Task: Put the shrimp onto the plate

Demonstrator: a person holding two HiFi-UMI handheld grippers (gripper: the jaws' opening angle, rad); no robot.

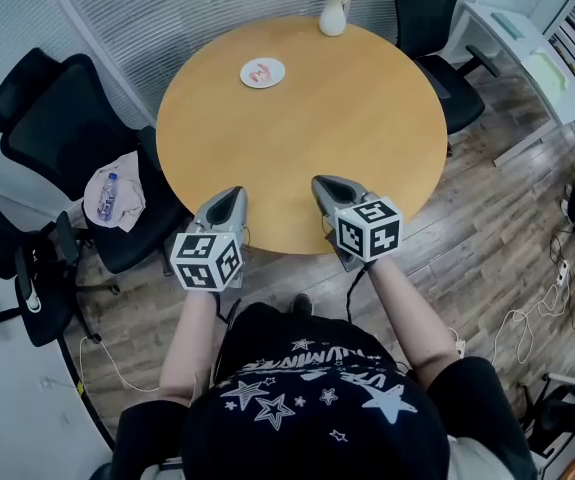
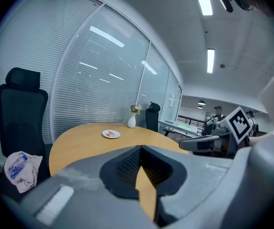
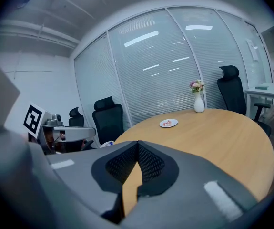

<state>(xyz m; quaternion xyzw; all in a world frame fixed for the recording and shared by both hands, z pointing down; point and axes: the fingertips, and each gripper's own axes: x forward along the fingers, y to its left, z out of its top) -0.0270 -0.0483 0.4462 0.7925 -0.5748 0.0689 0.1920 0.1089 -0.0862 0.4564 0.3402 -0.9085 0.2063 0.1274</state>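
Two grey two-jaw grippers were held side by side over the near edge of one round wooden table [image 1: 367, 138]. Left gripper [image 1: 234, 191]: jaws closed tip to tip, nothing between them. Right gripper [image 1: 318, 181]: the same, closed and empty. One small white plate [image 1: 247, 79] sat well beyond them, with the pink shrimp [image 1: 262, 70] lying on it; pieces were too small to count. One white flower vase [image 1: 333, 18] stood at the far rim.
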